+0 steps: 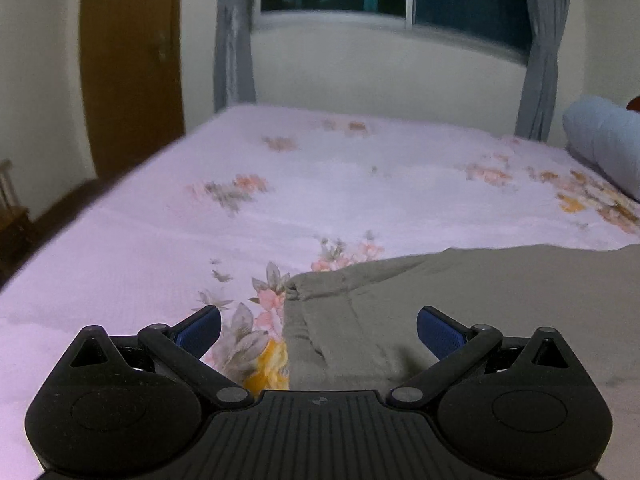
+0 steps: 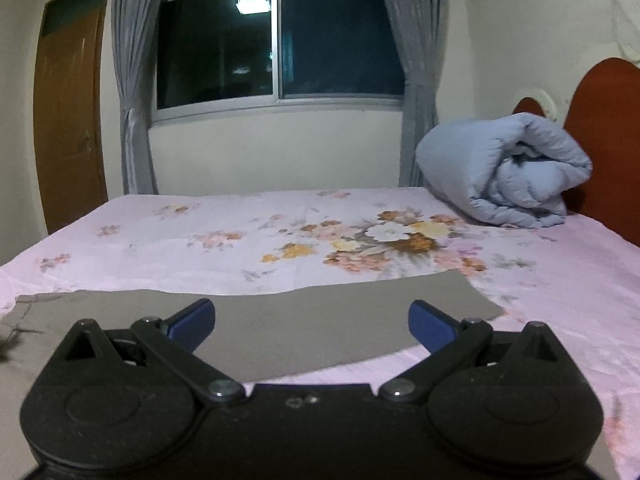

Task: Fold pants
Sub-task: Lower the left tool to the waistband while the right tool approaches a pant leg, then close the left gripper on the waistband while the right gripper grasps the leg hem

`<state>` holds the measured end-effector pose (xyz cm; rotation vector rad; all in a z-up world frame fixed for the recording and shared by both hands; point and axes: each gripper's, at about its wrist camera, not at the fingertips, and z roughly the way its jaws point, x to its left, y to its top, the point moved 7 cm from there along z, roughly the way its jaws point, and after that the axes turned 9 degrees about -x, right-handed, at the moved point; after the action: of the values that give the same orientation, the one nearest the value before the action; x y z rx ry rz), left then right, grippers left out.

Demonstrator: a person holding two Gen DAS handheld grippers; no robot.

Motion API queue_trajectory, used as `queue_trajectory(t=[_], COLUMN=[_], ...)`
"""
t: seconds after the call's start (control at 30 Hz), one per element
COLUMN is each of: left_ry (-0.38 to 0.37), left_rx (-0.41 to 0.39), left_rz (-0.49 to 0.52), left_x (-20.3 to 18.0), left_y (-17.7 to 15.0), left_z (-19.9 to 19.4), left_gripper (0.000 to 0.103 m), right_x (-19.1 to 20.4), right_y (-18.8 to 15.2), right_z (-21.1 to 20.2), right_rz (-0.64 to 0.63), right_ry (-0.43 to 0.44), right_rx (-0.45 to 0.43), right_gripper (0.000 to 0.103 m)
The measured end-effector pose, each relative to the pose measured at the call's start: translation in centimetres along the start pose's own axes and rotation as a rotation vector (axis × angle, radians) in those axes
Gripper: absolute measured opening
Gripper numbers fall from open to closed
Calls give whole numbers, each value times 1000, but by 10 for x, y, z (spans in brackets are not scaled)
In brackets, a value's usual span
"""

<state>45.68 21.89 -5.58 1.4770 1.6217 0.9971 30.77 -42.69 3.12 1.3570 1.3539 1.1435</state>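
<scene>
Nearest, the left gripper (image 1: 319,334) hangs low over one end of the pants (image 1: 440,312), its blue-padded fingers (image 1: 200,332) spread wide with nothing between them. Under it lies a stitched hem or band with a small puckered corner; whether it is waist or cuff I cannot tell. The right gripper (image 2: 312,326) is spread just as wide and empty, above the other end, where the cloth (image 2: 304,324) lies smooth and ends in a straight, slanted edge.

The pants stretch flat along the near side of the bed (image 1: 320,200), a dull grey-brown woven fabric, matte and slightly creased. They look light and limp, likely to sag and drag on the sheet rather than hold shape, so each end wants pinching at a corner or along the seamed edge, where the layers are thicker and less apt to slip.

Beyond, the pink flowered sheet (image 2: 280,232) is thin and a little wrinkled. Farther right sits a rolled, puffy pale-blue quilt (image 2: 516,172) against a rounded red-brown headboard (image 2: 600,140). At the back, grey curtains (image 2: 132,80) frame a dark window (image 2: 276,40), with a brown wooden door (image 2: 68,120) to the left.
</scene>
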Motion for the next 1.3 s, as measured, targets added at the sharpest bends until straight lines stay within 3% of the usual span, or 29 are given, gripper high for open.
queue_trajectory(t=[0.27,0.57,0.63,0.67,0.73,0.77,0.8,0.87,1.0,1.17,1.3], left_ry=[-60,-167,-184,-199,-203,-202,-186,-162,-131,-153,-157], left_rx=[137,191,191,189,195,193,188,156,75,-38,-56], left_rz=[-12,-42,-28,-29,-18,-4,10,36,12,-109,-103], left_x=[9,1,-2,-5,-11,-15,-17,-23,-26,-25,-24], left_y=[-23,-32,-31,-30,-27,-26,-24,-20,-9,7,6], left_z=[98,140,138,136,132,128,124,110,82,39,20], left_gripper=[103,103,91,77,60,43,32,17,15,15,15], right_x=[25,22,20,18,14,13,12,11,12,13,26], right_y=[-15,-27,-27,-27,-28,-29,-30,-32,-34,-25,-18], right_z=[53,67,68,69,69,70,69,68,66,73,96], right_rz=[-19,-9,-7,-1,11,15,18,25,34,54,26], right_ry=[28,32,27,23,16,13,12,11,8,28,90], right_rx=[33,47,47,47,50,52,56,64,88,89,104], right_gripper=[97,97,97,97,97,97,97,97,97,97,97])
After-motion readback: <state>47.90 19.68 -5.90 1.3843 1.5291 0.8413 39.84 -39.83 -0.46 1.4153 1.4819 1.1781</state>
